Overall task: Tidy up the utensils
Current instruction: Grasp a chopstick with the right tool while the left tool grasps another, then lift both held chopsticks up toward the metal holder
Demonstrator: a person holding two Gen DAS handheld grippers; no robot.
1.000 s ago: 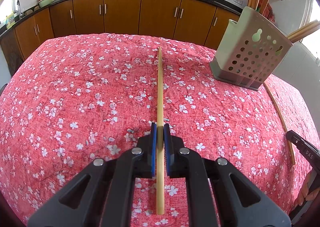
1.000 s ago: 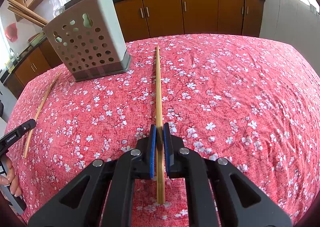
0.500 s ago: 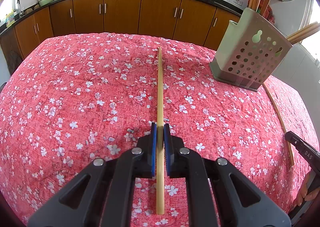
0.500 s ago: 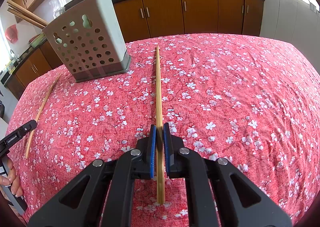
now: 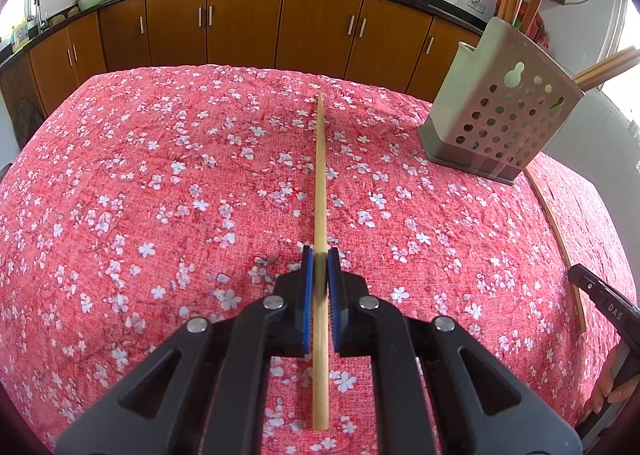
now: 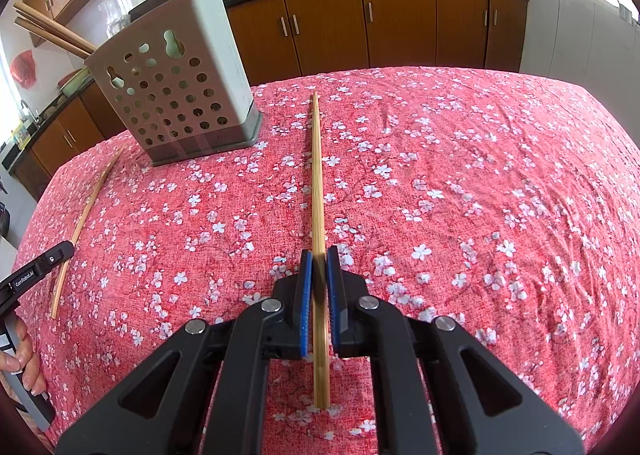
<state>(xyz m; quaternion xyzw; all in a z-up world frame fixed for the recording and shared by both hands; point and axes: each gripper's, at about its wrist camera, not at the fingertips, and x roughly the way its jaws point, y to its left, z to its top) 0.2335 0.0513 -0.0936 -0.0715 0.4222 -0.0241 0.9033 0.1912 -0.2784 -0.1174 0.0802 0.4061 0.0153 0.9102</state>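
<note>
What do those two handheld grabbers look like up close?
Both match: the left gripper and right gripper are matte black plastic, with angular arms with triangular cut-outs, silver round bolts at the joints, and blue ribbed pads inside the fingers. Small white lettering marks their black handles. No cables or sleeves show.

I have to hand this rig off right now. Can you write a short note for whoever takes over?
Left tool: shut on a chopstick, which points ahead over the cloth.
Right tool: shut on its own chopstick, what looks like a pair held side by side.
Holder: perforated caddy upright on the red floral tablecloth, between the two tools, with several chopsticks already standing in it.
Loose chopstick: lies flat on the cloth beside the holder.
Done: both tools loaded.
Left: drop both held loads into the holder, then probably fetch the loose chopstick.
</note>
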